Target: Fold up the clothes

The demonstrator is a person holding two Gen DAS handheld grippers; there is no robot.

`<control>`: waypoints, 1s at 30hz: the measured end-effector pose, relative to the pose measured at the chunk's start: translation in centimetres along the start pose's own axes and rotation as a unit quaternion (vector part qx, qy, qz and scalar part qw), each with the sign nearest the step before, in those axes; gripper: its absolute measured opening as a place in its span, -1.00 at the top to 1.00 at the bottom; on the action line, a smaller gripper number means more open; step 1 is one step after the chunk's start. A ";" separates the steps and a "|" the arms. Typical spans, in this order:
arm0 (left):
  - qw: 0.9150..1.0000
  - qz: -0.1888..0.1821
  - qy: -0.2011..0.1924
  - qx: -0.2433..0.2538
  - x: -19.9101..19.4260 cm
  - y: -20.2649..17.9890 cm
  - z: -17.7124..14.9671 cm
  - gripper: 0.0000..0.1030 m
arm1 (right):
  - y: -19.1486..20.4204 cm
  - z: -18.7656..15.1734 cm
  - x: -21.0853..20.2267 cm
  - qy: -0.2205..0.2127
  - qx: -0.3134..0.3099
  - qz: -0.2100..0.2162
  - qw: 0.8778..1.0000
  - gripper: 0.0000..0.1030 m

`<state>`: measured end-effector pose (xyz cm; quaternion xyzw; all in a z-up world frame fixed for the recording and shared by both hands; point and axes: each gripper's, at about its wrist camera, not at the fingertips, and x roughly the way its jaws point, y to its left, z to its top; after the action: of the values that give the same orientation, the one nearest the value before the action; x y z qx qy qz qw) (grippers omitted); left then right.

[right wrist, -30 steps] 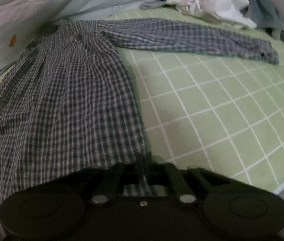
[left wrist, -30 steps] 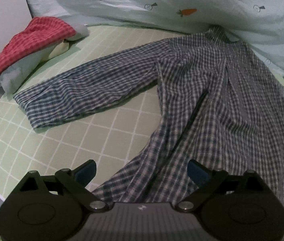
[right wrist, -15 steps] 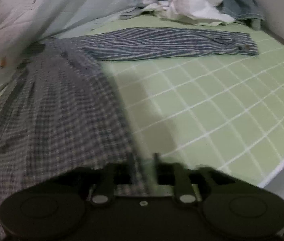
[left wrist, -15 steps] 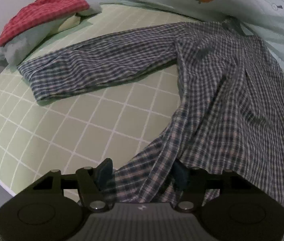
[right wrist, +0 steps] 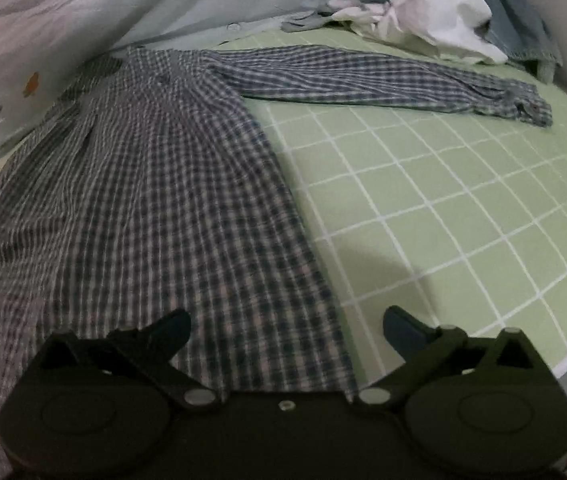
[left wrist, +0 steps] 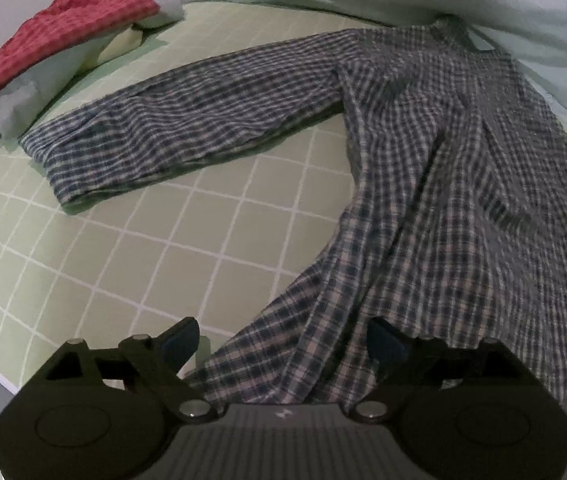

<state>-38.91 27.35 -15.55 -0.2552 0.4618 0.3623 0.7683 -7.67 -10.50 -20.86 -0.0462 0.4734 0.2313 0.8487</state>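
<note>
Risk of bunched hem: plaid shirt (left wrist: 423,184) lay spread on green checked bed sheet (left wrist: 131,264), sleeves out sideways. Left claw (left wrist: 283,344) and right claw (right wrist: 287,328) stood wide over hem corners, gripping nothing. Could catch only one layer, or sheet too.

The room is dim, and both views are grainy and soft. Fisheye bending curves the grid lines of the sheet (right wrist: 463,208) and leaves black corners. The shirt (left wrist: 443,200) smears slightly on its right side. A soft shadow falls ahead of the right gripper (right wrist: 287,330).
</note>
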 end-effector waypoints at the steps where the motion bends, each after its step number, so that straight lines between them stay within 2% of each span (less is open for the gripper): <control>1: 1.000 0.002 0.000 -0.004 0.0 0.1 0.1 -0.77 | 0.2 0.0 0.0 0.003 -0.008 -0.002 1.000 -1.00; 7: 1.000 0.003 -0.009 -0.023 -0.4 1.0 0.5 -0.73 | 1.2 0.0 0.1 0.024 -0.054 -0.014 0.998 -0.99; 8: 1.000 0.000 -0.011 -0.025 -0.5 1.1 0.5 -0.71 | 1.4 0.0 0.1 0.027 -0.061 -0.016 0.998 -0.92; 9: 1.000 -0.005 -0.011 -0.028 -0.5 1.2 0.5 -0.58 | 1.4 -0.1 -0.1 0.023 -0.061 -0.017 0.998 -0.85; 10: 0.999 -0.012 -0.008 -0.032 -0.4 1.2 0.4 -0.39 | 1.4 0.0 -0.4 0.018 -0.064 -0.020 0.998 -0.62; 11: 0.999 -0.020 -0.004 -0.036 -0.3 1.3 0.4 -0.28 | 1.4 0.0 -0.7 0.013 -0.066 -0.023 0.997 -0.14; 12: 0.999 -0.028 0.000 -0.039 -0.2 1.3 0.3 0.05 | 1.3 0.1 -1.0 0.008 -0.068 -0.026 0.997 0.26; 13: 0.999 -0.032 0.004 -0.044 0.0 1.3 0.3 0.48 | 1.1 0.4 -1.2 0.012 -0.061 -0.021 0.998 0.88; 14: 0.998 -0.034 0.007 -0.048 0.2 1.2 0.2 0.67 | 0.9 0.6 -1.3 0.015 -0.055 -0.017 0.998 0.93; 17: 0.998 -0.038 0.005 -0.057 0.0 1.5 0.1 0.81 | 0.9 0.8 -1.3 0.015 -0.062 -0.026 0.998 0.96; 18: 0.997 -0.038 0.003 -0.060 -0.2 1.7 0.0 0.93 | 1.0 0.8 -1.3 0.015 -0.066 -0.033 0.997 0.97; 21: 0.997 -0.030 0.002 -0.077 -0.6 2.6 -0.3 0.95 | 0.1 1.0 -1.5 0.015 -0.038 -0.055 0.998 0.97; 23: 0.996 -0.007 0.008 -0.092 -0.3 3.4 -0.5 0.95 | -0.3 1.1 -1.5 0.017 -0.023 -0.063 0.998 0.97; 26: 0.993 -0.018 0.012 -0.118 -0.1 4.4 -0.8 0.95 | -0.3 1.5 -1.3 0.022 -0.007 -0.067 0.997 0.89; 27: 0.993 -0.019 0.012 -0.118 -0.2 4.4 -0.8 0.94 | -0.1 1.6 -1.2 0.024 -0.004 -0.070 0.997 0.81; 29: 0.994 -0.011 0.015 -0.104 -0.3 3.9 -0.8 0.86 | 0.2 1.7 -1.2 0.026 -0.008 -0.091 0.995 0.40; 30: 0.995 -0.005 0.016 -0.096 -0.4 3.7 -0.7 0.84 | 0.2 1.7 -1.1 0.028 -0.009 -0.100 0.995 0.26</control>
<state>-42.30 28.94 -15.75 -0.3359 0.4362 0.3967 0.7345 -6.94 -10.16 -18.99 -0.1074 0.4877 0.1485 0.8536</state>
